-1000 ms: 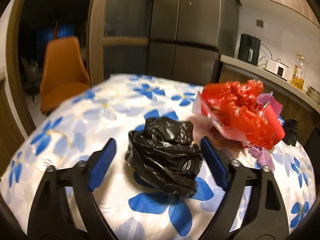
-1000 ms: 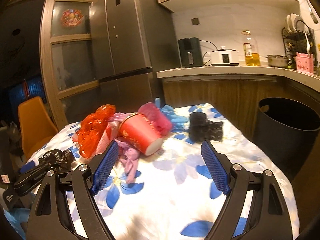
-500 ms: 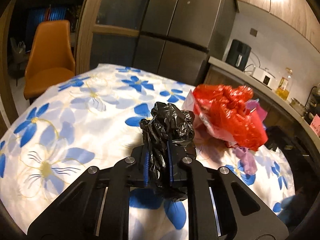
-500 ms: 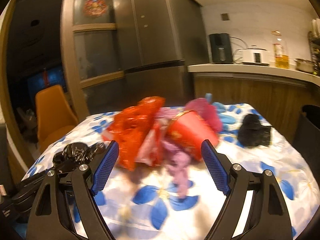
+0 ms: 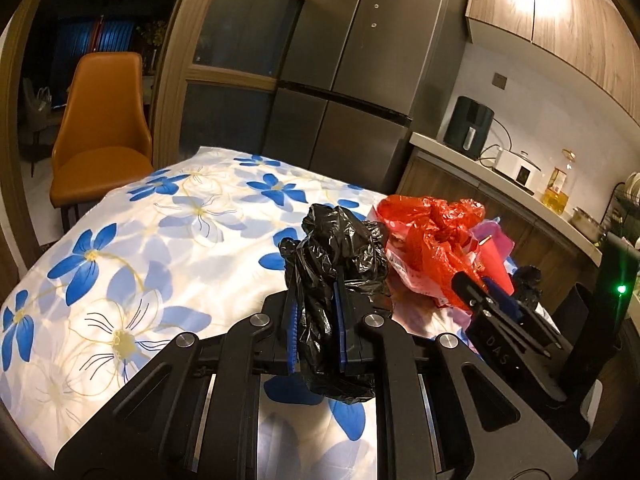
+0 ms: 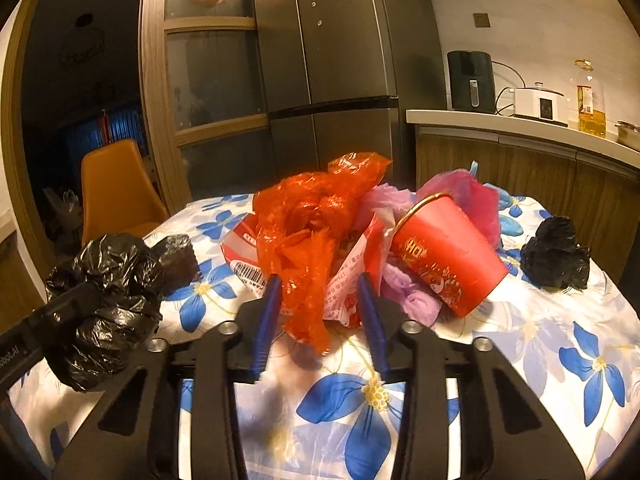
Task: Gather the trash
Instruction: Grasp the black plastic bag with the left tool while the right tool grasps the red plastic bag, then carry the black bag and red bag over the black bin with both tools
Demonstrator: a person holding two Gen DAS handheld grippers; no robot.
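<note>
1. I am in a kitchen at night: a tall dark refrigerator [image 6: 326, 80] stands behind the table, and a wooden counter [image 6: 520, 128] runs off to the right of it with an air fryer [image 6: 469, 80], a white cooker [image 6: 540, 102] and a bottle of oil [image 6: 591, 100] on top.
2. The table [image 5: 140, 240] fills the foreground under a white cloth printed with blue flowers; an orange chair [image 5: 100, 128] stands at its far left corner.
3. The main heap of trash sits mid-table: a crumpled red plastic bag [image 6: 316, 220] on a printed red-and-white wrapper [image 6: 244, 256].
4. To the right of the red plastic bag, a red paper cup [image 6: 444, 256] lies tipped on its side, touching pink and purple plastic [image 6: 472, 192] behind and below it.
5. My left gripper [image 5: 316, 338] is clamped tight on a wadded black trash bag [image 5: 340, 248]; its blue pads [image 5: 291, 332] squeeze the plastic from both sides. The wad sits left of the red plastic bag, and looks lifted just clear of the cloth.
6. My right gripper [image 6: 320, 320] has just been closing, its jaws now narrowed around the hanging front edge of the red plastic bag. The film lies between the pads [image 6: 267, 316], but I cannot tell whether they press on it.
7. A smaller black wad [image 6: 556, 256] lies alone on the cloth, well right of the red plastic bag, near the table's edge.
</note>
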